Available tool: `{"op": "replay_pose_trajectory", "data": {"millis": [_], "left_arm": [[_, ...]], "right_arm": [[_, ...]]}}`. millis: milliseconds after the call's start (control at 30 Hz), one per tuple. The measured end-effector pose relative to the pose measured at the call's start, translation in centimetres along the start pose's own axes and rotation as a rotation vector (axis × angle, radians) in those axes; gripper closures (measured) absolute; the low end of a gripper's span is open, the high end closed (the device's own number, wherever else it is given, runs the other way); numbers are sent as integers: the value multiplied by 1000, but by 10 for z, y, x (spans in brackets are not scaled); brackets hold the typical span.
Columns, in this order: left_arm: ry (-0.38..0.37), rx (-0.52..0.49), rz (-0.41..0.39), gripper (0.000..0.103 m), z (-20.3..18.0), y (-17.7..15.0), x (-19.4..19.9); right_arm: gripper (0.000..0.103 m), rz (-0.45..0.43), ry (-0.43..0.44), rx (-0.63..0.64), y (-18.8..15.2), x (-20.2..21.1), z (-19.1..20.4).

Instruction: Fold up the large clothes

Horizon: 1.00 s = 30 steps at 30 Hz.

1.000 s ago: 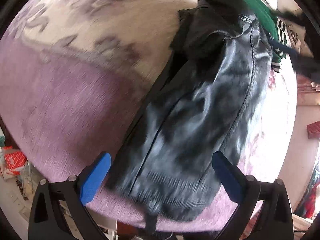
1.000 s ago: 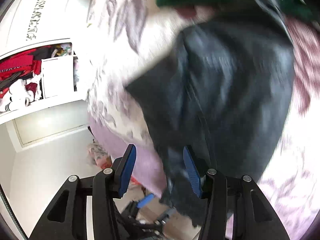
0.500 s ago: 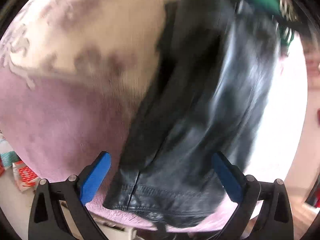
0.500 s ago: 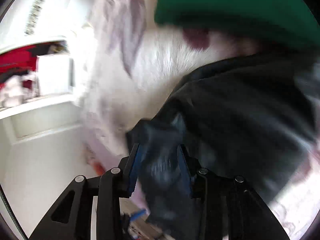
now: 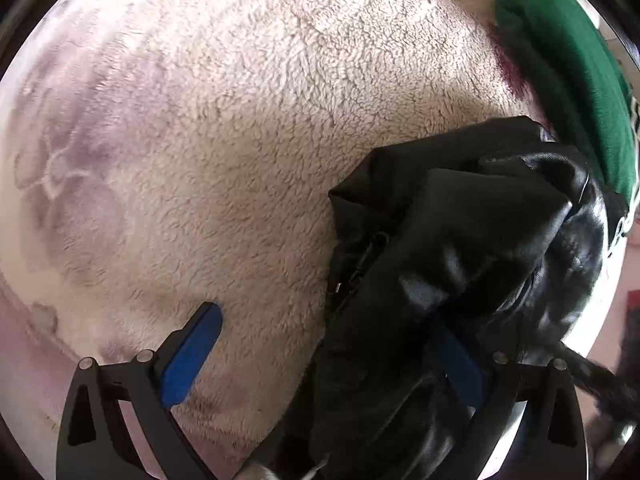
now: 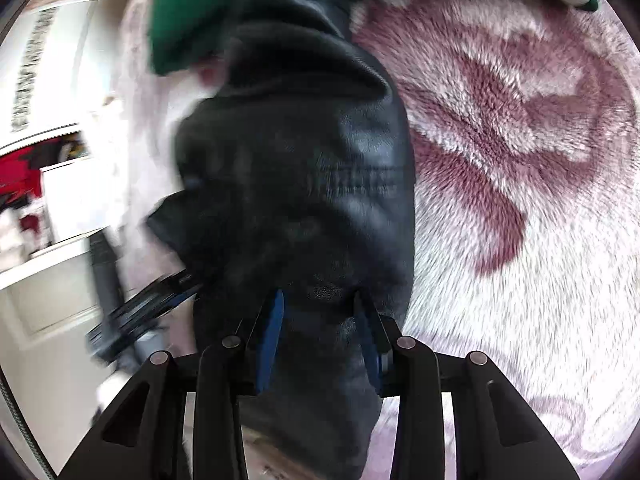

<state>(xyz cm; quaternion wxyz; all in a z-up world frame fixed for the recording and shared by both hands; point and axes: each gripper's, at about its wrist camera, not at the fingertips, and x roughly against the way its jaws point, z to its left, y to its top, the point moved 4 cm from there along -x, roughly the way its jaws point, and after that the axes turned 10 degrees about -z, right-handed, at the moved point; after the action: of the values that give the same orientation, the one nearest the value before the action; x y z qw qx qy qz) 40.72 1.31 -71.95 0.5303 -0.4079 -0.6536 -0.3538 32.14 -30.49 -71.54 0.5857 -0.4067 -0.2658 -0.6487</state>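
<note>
A black leather jacket (image 5: 452,264) lies bunched on a fleecy white and purple blanket (image 5: 240,128). My left gripper (image 5: 324,340) is open, its jaws wide apart. The jacket covers part of the right finger, and the left finger (image 5: 192,348) rests over bare blanket. In the right wrist view the jacket (image 6: 304,168) fills the middle. My right gripper (image 6: 320,320) is shut on a thick fold of its lower edge, with leather bulging between the blue pads (image 6: 274,328).
A green garment (image 5: 568,64) with white stripes lies past the jacket, and shows at the top of the right wrist view (image 6: 180,12). The blanket's dark red flower pattern (image 6: 500,128) spreads right. A white cabinet (image 6: 44,120) with red things stands left, off the bed.
My right gripper has closed on the jacket's edge and carried it forward over the bed. The jacket has bunched up toward the green garment. My left gripper stays open and has moved forward.
</note>
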Motion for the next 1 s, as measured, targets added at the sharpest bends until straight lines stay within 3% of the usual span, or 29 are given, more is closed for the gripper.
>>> {"op": "replay_pose_trajectory", "data": {"millis": [67,133,200,233,300,333,367,433,500,567,633,667,700,767,900,1000], "left_arm": [[-10,8,3,0,4,1,0],[-21,37,14,0,11,4,4],[-36,61,18,0,18,2,15],[-42,62,9,0,27,4,25],[-48,55,-33,0,29,0,42],[-42,55,-50,0,30,-1,48],[-47,52,-68,0,29,-4,54],[-54,14,-82,0,19,-20,64],[-15,-24,-86,0,16,-30,57],[-26,2,-60,0,21,-50,44],[-71,57,-52,0,28,-54,38],[-80,74,-50,0,32,-54,35],[-76,77,-52,0,36,-53,35],[-62,63,-65,0,41,-53,37],[-84,35,-102,0,19,-58,56],[-85,3,-146,0,21,-72,86]], "right_arm": [[64,13,-41,24,3,-21,2],[64,46,-68,33,5,-16,8],[64,71,-47,73,11,-4,14],[64,42,-4,90,14,14,15],[52,-26,46,94,27,42,8],[37,-67,55,88,37,50,1],[31,-95,73,95,46,52,-6],[31,-96,86,107,66,40,-18],[30,-42,111,100,84,11,-25],[19,12,190,78,93,-16,-24],[17,1,269,72,97,-21,-15],[20,-1,335,86,98,-20,-6],[23,-2,347,103,96,-23,3],[72,-24,290,167,90,-23,11],[78,-131,316,-48,76,16,-20],[78,-247,303,-266,37,67,-73]]}}
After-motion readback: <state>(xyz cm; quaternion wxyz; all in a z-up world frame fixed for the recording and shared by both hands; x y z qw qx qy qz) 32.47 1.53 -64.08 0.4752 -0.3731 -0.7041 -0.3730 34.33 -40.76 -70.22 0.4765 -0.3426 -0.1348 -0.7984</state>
